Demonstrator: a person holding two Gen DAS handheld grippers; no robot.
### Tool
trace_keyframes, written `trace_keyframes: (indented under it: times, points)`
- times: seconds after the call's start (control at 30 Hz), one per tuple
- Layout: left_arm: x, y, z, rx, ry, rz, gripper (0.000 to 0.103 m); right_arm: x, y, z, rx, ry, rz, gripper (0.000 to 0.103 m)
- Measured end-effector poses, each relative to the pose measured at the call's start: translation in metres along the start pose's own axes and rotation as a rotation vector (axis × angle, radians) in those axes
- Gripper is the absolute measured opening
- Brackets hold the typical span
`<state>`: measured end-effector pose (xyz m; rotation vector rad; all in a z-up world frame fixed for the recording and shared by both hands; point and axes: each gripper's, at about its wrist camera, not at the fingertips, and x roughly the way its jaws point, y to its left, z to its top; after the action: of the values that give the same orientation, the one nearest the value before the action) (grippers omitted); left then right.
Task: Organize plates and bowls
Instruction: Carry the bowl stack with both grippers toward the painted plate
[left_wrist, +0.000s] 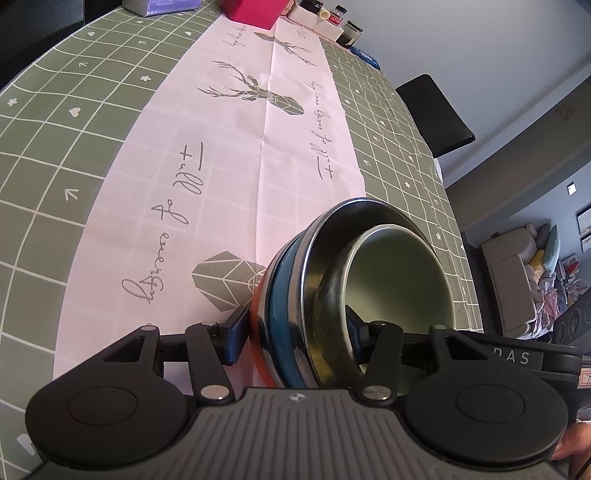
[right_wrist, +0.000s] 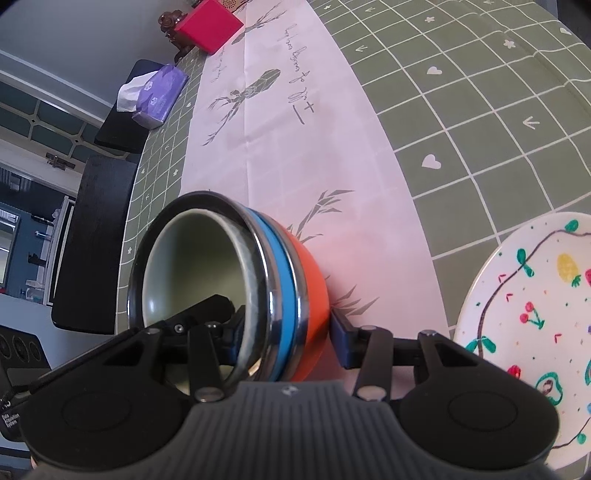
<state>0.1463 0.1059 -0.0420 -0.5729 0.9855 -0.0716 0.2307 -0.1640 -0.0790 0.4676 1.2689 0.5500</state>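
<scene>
A long table covered in a green grid-patterned tablecloth fills most of both wrist views. A pale pink runner printed with grey deer and handwriting lies along its middle, stretching toward twelve o'clock.

In the right wrist view, a white plate painted with fruit lies flat on the green cloth at four o'clock, well apart from the bowls.

The stack of nested bowls sits over the near end of the runner, at about five o'clock in the left wrist view and seven o'clock in the right. From outside to inside it shows an orange bowl, a blue bowl, a shiny steel bowl and a pale green bowl. In each view the stack looks tipped on its side, its mouth turned away from the plate.

The left gripper is about half open and clamps the stack's rim: one finger outside against the orange wall, the other inside the bowls. The right gripper is likewise partly open on the rim, with one blue pad beside the orange wall and the other finger inside the green bowl.

At the far end of the table stand a red box and a purple tissue pack, with small jars near one o'clock in the left view.
</scene>
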Motion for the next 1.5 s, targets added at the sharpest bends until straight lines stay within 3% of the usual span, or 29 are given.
trace_keyframes:
  times: [0.47,0.83,1.23,1.5]
  points:
    - [-0.020,-0.023,-0.013,0.020,0.007,0.006,0.058,-0.029,-0.004,-0.016,0.003,-0.018,0.022,0.045]
    - [-0.030,-0.072,-0.024,0.077,0.011,-0.018,0.059,-0.081,-0.022,-0.025,0.014,-0.075,0.026,0.044]
    - [-0.002,-0.128,-0.040,0.094,0.069,-0.102,0.059,-0.140,-0.065,-0.022,0.047,-0.139,-0.045,0.044]
    - [0.025,-0.146,-0.054,0.082,0.128,-0.129,0.059,-0.154,-0.098,-0.019,0.079,-0.135,-0.091,0.044]
